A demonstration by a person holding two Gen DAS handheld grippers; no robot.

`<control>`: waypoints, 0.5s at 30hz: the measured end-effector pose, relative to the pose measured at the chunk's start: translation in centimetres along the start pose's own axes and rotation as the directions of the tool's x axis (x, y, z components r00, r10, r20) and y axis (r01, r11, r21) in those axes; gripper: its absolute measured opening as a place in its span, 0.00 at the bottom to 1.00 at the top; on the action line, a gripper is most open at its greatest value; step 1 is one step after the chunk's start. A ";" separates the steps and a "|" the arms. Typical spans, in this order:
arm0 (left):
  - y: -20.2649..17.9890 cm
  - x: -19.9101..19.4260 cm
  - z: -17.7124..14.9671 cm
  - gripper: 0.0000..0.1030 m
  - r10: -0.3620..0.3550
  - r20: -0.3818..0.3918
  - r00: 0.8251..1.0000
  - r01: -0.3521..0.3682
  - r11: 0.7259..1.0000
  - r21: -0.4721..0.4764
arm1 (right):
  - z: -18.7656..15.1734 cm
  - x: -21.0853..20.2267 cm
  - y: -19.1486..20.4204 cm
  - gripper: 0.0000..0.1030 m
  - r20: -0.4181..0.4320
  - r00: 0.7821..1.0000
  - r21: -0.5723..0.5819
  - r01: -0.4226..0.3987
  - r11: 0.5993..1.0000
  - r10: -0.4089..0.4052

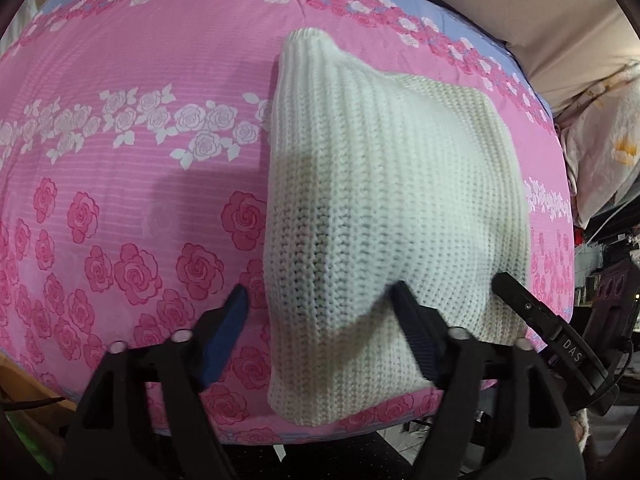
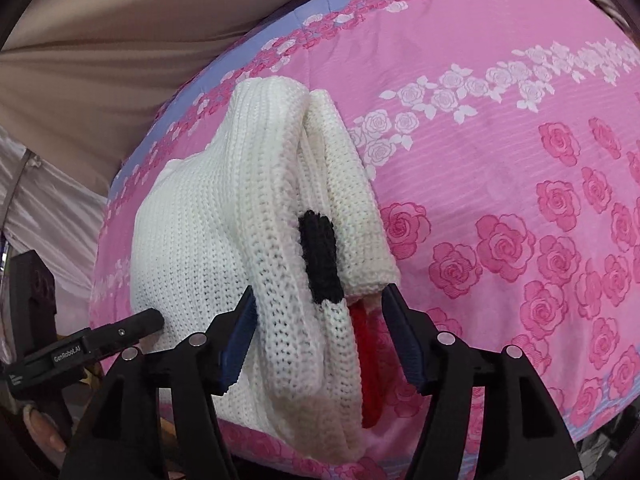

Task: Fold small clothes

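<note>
A small white knitted garment lies partly folded on a pink rose-print bedspread. In the right wrist view the garment shows stacked folded layers, a black knitted patch and a red strip under its near edge. My left gripper is open, with the garment's near folded edge between its jaws. My right gripper is open, its jaws either side of the garment's folded edge. The other gripper's black finger shows at the right of the left wrist view, and at the left of the right wrist view.
The bed's near edge runs just below both grippers. A beige curtain hangs behind the bed. Bedding and clutter are piled at the bed's right side. Open bedspread lies beside the garment.
</note>
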State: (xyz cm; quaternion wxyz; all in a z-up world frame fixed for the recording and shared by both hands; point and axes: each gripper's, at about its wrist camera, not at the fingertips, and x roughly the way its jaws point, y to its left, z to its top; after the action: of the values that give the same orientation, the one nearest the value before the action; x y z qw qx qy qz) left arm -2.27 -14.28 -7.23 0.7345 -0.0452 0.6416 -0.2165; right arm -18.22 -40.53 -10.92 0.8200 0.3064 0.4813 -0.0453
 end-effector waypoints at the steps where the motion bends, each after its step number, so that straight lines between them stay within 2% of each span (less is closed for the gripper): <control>1: 0.5 0.6 0.2 0.80 -0.019 -0.014 1.000 0.019 0.999 -0.028 | 0.1 0.5 -0.1 0.64 -0.005 1.000 0.023 -0.011 1.000 0.011; 3: 1.5 1.6 0.4 0.80 -0.078 -0.043 0.996 0.074 0.994 -0.082 | 0.2 1.2 -0.2 0.66 -0.010 1.000 0.067 -0.023 0.998 0.024; 4: 2.0 2.0 0.6 0.76 -0.123 -0.062 0.991 0.115 0.987 -0.110 | 0.1 1.4 -0.2 0.65 -0.002 1.000 0.084 -0.025 0.996 0.025; 6: 2.3 2.4 1.0 0.58 -0.205 -0.079 0.976 0.195 0.974 -0.118 | 0.2 1.1 0.4 0.32 0.009 0.998 0.078 -0.057 0.995 0.056; 7: 2.3 2.1 1.4 0.46 -0.218 -0.080 0.973 0.209 0.972 -0.104 | 0.3 0.8 1.2 0.30 0.013 0.998 0.076 -0.064 0.995 0.063; 9: 2.4 0.8 1.9 0.37 -0.251 -0.062 0.966 0.245 0.966 -0.085 | 0.7 -0.4 3.4 0.27 0.045 0.996 0.022 -0.078 0.997 0.076; 12: 3.3 -3.4 2.9 0.33 -0.287 0.029 0.957 0.288 0.956 -0.048 | 1.1 -2.9 7.9 0.27 0.120 0.986 -0.079 -0.106 0.991 0.115; 15: 5.2 -7.0 3.8 0.35 -0.253 0.104 0.962 0.256 0.967 -0.013 | 1.0 -2.9 10.3 0.27 0.131 0.982 -0.126 -0.120 0.985 0.137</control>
State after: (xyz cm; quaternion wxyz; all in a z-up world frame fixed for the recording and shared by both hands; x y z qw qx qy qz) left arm 2.12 -7.72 -1.94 0.7316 -0.1479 0.5950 -0.2982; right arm -15.17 -33.40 -3.44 0.8693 0.2843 0.4041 0.0149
